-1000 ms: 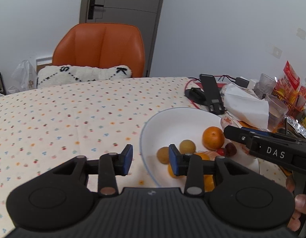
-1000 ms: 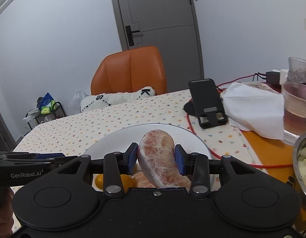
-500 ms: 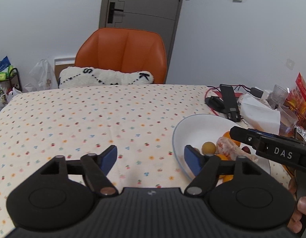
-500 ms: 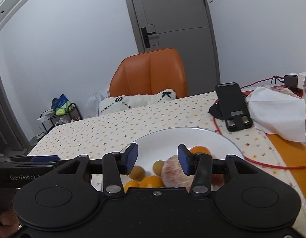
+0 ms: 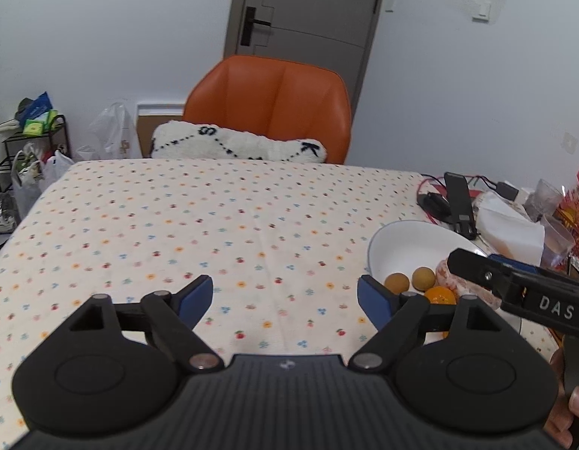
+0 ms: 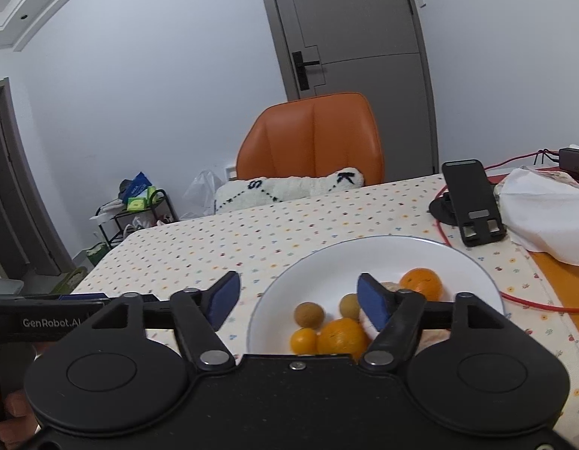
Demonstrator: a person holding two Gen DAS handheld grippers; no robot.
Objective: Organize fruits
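Note:
A white plate [image 6: 379,258] on the dotted tablecloth holds several fruits: an orange [image 6: 421,282] at the back, a larger orange [image 6: 341,335] and a small yellow one [image 6: 303,340] in front, two brown round fruits [image 6: 308,315]. A peeled pinkish segment [image 5: 448,276] lies among them, mostly hidden in the right wrist view. My right gripper [image 6: 296,298] stands open and empty above the plate's near edge. My left gripper [image 5: 285,294] is open and empty over bare cloth, left of the plate [image 5: 401,243].
A black phone stand [image 6: 473,202] with a red cable, a white tissue [image 6: 548,213] and glasses [image 5: 548,195] crowd the table's right side. An orange chair [image 5: 270,108] with a white cushion [image 5: 237,146] stands behind. A person's hand [image 5: 574,412] holds the right tool.
My right gripper let go of the peeled segment onto the plate, then opened wider and drew back. My left gripper opened wide and moved left, away from the plate.

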